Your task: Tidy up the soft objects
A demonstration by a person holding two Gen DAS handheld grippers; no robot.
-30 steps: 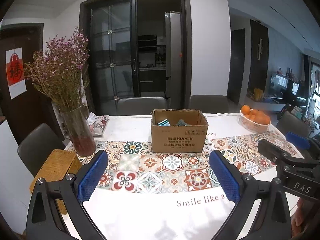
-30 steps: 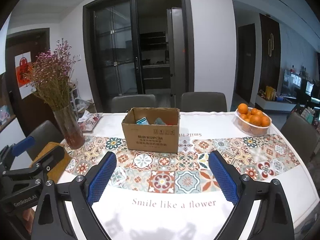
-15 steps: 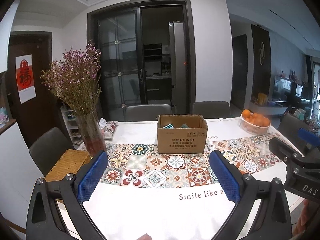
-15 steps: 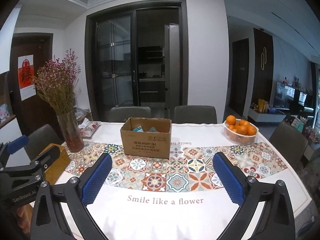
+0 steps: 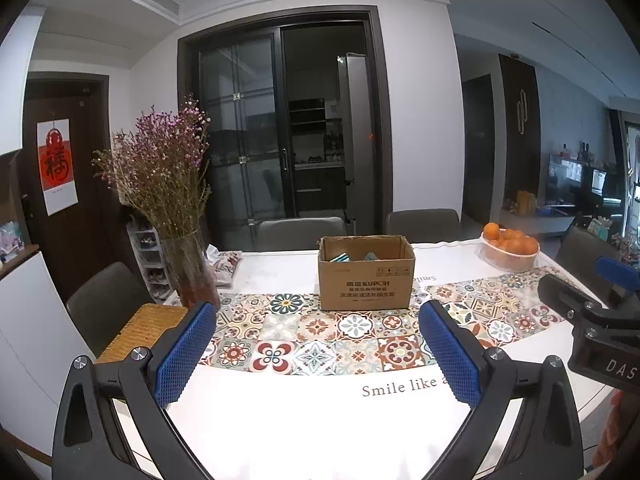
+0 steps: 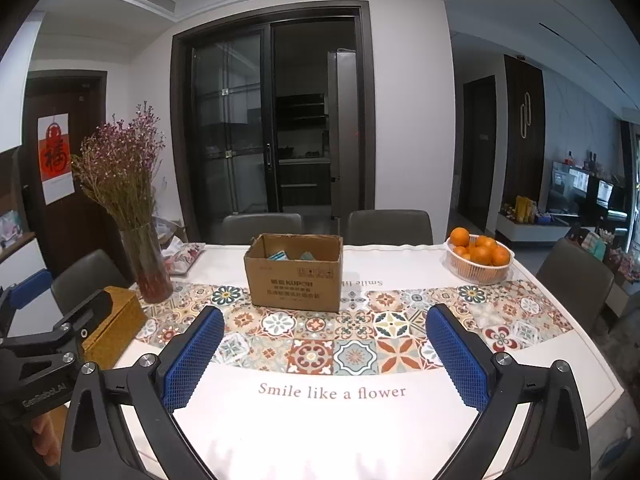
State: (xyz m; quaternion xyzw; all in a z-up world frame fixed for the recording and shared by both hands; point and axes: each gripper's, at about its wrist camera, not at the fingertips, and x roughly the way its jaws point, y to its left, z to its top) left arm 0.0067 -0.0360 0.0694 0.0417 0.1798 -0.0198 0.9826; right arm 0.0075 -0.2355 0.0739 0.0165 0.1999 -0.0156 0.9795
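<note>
- Left wrist view: the left gripper hangs over the near table edge, jaws spread wide, nothing between them
- The right gripper likewise gapes empty
- Soft items lie inside the cardboard box, which stands mid-table on the patterned runner, well beyond both grippers

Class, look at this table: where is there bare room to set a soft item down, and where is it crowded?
Free: the white cloth strip in front of the tiled runner, and the runner between cardboard box and orange basket. Crowded: the left end, with flower vase and woven box.
</note>
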